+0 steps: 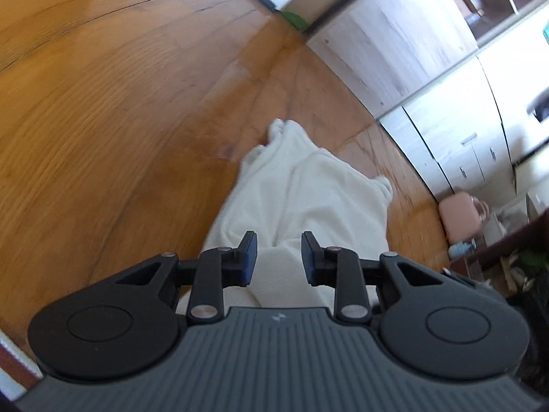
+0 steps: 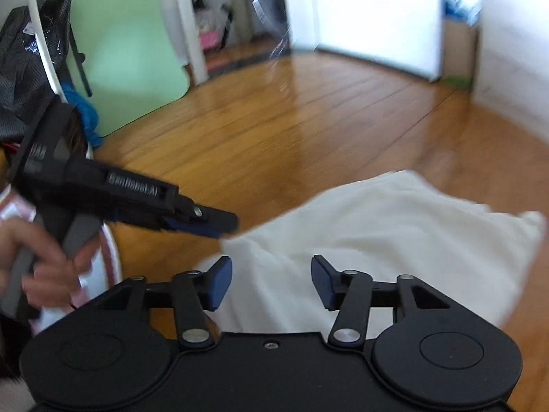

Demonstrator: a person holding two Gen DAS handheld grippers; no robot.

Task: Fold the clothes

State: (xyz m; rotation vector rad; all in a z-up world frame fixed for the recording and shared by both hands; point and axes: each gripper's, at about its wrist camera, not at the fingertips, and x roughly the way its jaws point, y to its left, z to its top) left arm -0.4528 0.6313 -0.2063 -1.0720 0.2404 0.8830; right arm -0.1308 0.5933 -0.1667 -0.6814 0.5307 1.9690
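Observation:
A white garment (image 1: pixel 308 189) lies spread over the wooden floor, its folds running together toward my left gripper (image 1: pixel 278 254). A bunch of the fabric sits between the left gripper's blue pads, which stand narrowly apart and appear shut on it. In the right wrist view the left gripper (image 2: pixel 219 225) comes in from the left, held by a hand (image 2: pixel 37 257), its tip at the near left edge of the garment (image 2: pixel 394 226). My right gripper (image 2: pixel 271 281) hovers over the same garment with its jaws wide and nothing pressed between its pads.
Wooden floor (image 1: pixel 120 120) surrounds the garment. Pale cabinets (image 1: pixel 446 137) and a pink bag (image 1: pixel 459 209) stand on the right of the left wrist view. A green board (image 2: pixel 130 51), a black bag (image 2: pixel 20 61) and a white panel (image 2: pixel 377 17) line the far side.

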